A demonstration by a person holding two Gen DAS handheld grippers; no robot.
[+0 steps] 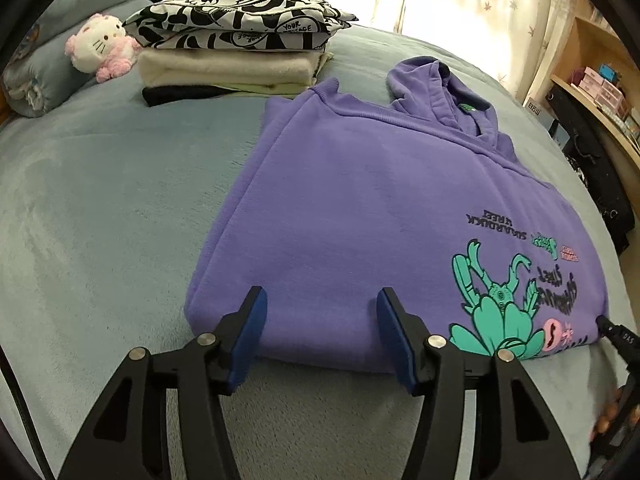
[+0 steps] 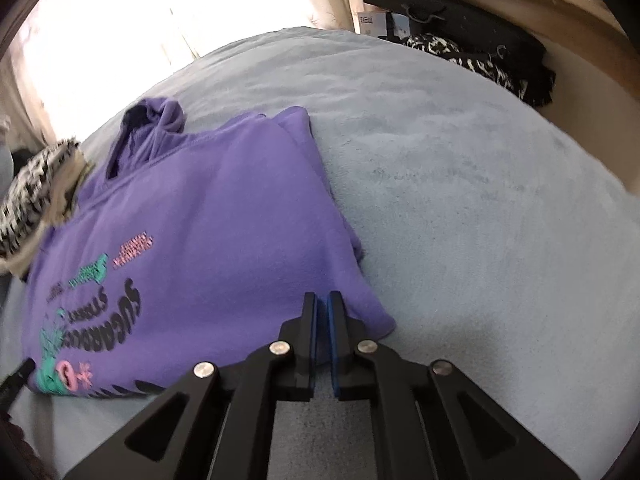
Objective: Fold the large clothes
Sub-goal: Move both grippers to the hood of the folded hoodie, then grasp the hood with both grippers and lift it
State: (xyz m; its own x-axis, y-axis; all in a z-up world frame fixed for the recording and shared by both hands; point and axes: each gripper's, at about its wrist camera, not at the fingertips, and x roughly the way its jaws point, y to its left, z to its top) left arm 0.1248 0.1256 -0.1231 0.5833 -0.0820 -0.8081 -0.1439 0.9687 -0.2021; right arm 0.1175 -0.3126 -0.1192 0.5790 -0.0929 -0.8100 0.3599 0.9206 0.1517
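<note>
Left wrist view first: our left hand-held gripper [image 1: 320, 300] stands open over the near hem of the hoodie [image 1: 360, 208], pads either side of the edge and pressing nothing. The hoodie lies flat on the bed [image 1: 100, 220], sides already folded in, its long axis running straight away from us, hood [image 1: 436, 88] at the far end. So the next fold, we judge, goes hem toward hood. Beyond the hood's left sits the stack [image 1: 236, 52] of folded clothes with a plush cat [image 1: 104, 46] beside it, clear of the hoodie's far edge but near it.

Right wrist view now: our right hand-held gripper [image 2: 322, 304] is closed, pads nearly together over the hoodie's near right corner; whether cloth is pinched we cannot tell. The hoodie stretches away up and left. Both hands sit at the hem, equally near. To the right, open bed; nothing blocks the lift.
</note>
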